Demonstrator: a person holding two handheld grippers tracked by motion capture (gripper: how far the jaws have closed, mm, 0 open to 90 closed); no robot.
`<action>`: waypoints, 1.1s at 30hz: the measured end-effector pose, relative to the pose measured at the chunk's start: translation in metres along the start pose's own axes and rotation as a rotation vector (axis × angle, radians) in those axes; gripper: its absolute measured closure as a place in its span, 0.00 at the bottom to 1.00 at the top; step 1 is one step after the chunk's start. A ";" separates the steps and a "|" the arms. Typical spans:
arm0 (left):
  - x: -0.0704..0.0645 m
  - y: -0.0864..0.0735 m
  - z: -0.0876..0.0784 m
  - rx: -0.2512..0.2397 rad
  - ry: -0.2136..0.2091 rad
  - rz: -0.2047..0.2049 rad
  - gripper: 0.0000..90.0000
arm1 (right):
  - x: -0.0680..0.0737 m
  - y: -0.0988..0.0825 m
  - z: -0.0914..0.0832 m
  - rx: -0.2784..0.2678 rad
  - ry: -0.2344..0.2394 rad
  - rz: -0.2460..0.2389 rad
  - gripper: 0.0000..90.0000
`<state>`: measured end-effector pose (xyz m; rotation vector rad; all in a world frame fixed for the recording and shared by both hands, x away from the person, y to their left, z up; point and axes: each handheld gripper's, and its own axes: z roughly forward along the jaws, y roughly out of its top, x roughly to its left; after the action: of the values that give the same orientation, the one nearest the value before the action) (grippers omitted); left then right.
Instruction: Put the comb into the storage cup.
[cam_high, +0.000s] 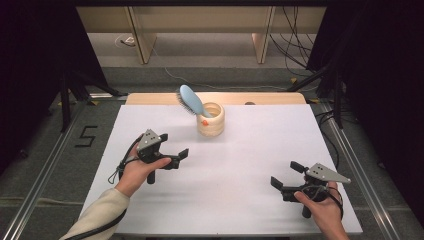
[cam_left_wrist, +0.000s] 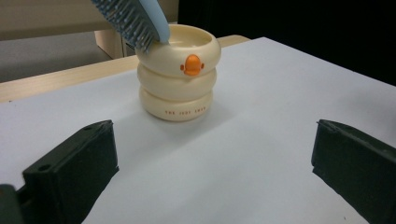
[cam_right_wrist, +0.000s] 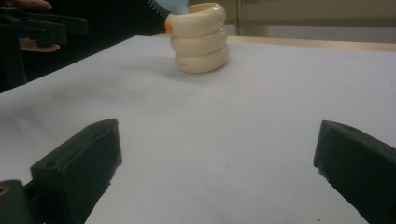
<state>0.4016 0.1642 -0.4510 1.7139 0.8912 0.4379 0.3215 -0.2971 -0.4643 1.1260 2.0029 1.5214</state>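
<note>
Left gripper (cam_high: 173, 144): jaws spread wide, nothing between them, held just above the white table sheet (cam_high: 240, 200) by the left hand (cam_high: 139, 172). It's aimed at the cream holder (cam_high: 210, 119), which sits ahead of it and a bit toward its right jaw in the high view, near but apart. In the left gripper view the cream holder (cam_left_wrist: 178, 79) sits ahead, somewhat nearer its left jaw, well beyond the jaw tips.

Right gripper (cam_high: 286, 174): jaws also spread wide, empty, gripped by the right hand (cam_high: 320, 205) low over the sheet. The holder is well apart from it, far ahead and off toward its left jaw; in the right gripper view the cream holder (cam_right_wrist: 200, 37) sits far upfield, left of centre.

Holder: three stacked rounded rings, upright, orange beak-like mark (cam_left_wrist: 192, 65) on the top ring, small orange lettering on the bottom ring, unreadable.

Blue hairbrush (cam_high: 190, 100): handle end down inside the holder, head leaning out over the rim on the side nearer the left gripper, bristles facing down and outward. Blue hairbrush (cam_left_wrist: 135, 19) bristles are clear in the left gripper view.

Grippers well apart from each other, one on each side of the sheet.
</note>
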 end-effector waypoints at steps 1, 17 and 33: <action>-0.001 -0.002 -0.001 0.004 -0.003 0.001 0.00 | 0.000 0.000 0.000 -0.001 0.000 -0.001 0.02; -0.015 -0.027 -0.029 0.027 0.013 0.070 0.02 | 0.000 0.000 0.000 0.002 0.001 -0.007 0.02; -0.018 -0.039 -0.050 0.037 0.029 0.097 0.02 | 0.000 -0.002 0.002 0.013 0.005 -0.019 0.02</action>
<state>0.3426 0.1882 -0.4681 1.7939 0.8437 0.5153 0.3221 -0.2956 -0.4667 1.1061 2.0242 1.5056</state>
